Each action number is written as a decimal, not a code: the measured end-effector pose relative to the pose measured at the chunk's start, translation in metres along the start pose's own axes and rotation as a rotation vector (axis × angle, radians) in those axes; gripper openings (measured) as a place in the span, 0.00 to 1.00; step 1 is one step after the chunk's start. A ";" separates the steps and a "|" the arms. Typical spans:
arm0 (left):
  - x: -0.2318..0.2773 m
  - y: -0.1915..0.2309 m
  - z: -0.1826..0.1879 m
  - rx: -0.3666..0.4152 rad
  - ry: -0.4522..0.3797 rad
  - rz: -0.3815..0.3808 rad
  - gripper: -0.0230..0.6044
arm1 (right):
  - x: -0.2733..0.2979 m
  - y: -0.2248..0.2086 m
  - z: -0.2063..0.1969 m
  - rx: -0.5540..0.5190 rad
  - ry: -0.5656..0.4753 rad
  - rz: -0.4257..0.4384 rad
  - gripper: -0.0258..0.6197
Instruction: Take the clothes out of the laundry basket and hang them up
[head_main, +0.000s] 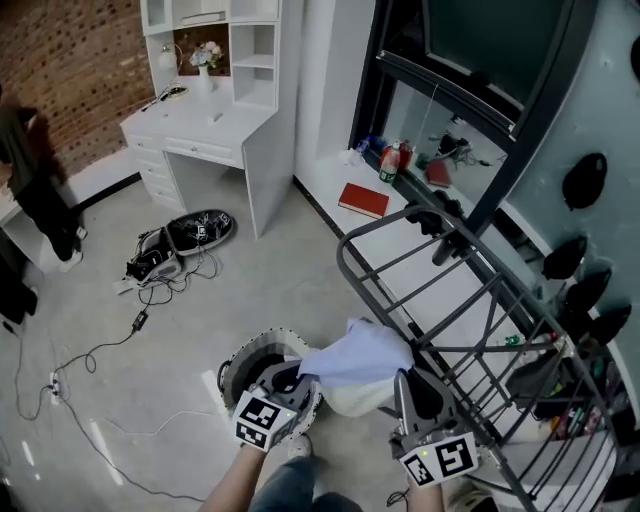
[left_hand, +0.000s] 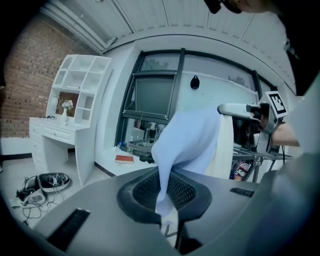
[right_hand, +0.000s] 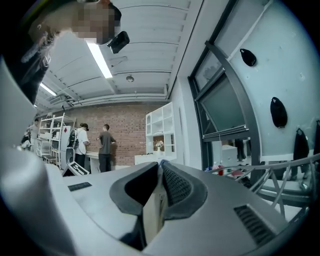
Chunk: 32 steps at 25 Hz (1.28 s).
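**Left fingers** (left_hand: 142, 192): closed tight on a narrow fold of the pale blue garment (left_hand: 187, 140). The cloth enters at the gap between the pads and fans upward and away. Only an edge is pinched, so the grip looks thin.

**Right fingers** (right_hand: 180, 187): nearly together, with a cream-white strip of fabric pinched between the pads and a speck of blue at its far tip. I judge this to be the opposite edge of the same garment. In the left gripper view a cream layer (left_hand: 226, 150) hangs just beside the blue. I cannot tell whether it is a lining or a second piece.

**Key relation:** the garment spans the two pairs of fingers. Its long axis runs from the left fingers across and up to the right ones.

**Below:** the laundry basket (head_main: 232, 362) sits just under the left fingers, and the blue cloth is held above it. Whether the cream tail is free of the rim is unclear.

**Beyond:** the drying rack (head_main: 425, 215) lies ahead on the right. Its lower bars are just beside the right fingers and well apart from the left, so the right hand is the nearer one.

**Judgement:** the step in hand is carrying the spread garment to the rack.
- Next move: raise both ends over a rail, with the long axis along the rail, then lower.
- Risk: the thin left pinch slips, or the tail snags on a lower bar.
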<state>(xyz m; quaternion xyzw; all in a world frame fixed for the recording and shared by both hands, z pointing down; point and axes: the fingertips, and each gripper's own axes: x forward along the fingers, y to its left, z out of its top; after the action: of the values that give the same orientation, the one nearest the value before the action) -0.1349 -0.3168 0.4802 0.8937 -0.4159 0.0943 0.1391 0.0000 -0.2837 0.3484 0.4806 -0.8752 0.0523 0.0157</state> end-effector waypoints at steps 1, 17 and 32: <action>-0.004 -0.001 0.010 0.013 -0.017 0.008 0.09 | -0.007 -0.003 0.000 0.002 -0.002 -0.015 0.09; -0.060 -0.158 0.089 0.115 -0.171 -0.126 0.09 | -0.197 0.006 0.022 -0.007 -0.103 -0.248 0.09; -0.045 -0.431 0.073 0.214 -0.170 -0.552 0.09 | -0.468 -0.031 0.031 -0.075 -0.149 -0.691 0.09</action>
<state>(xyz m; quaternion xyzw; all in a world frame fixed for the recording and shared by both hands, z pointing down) 0.1721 -0.0436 0.3249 0.9872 -0.1553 0.0209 0.0293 0.2782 0.0890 0.2838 0.7500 -0.6609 -0.0233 -0.0137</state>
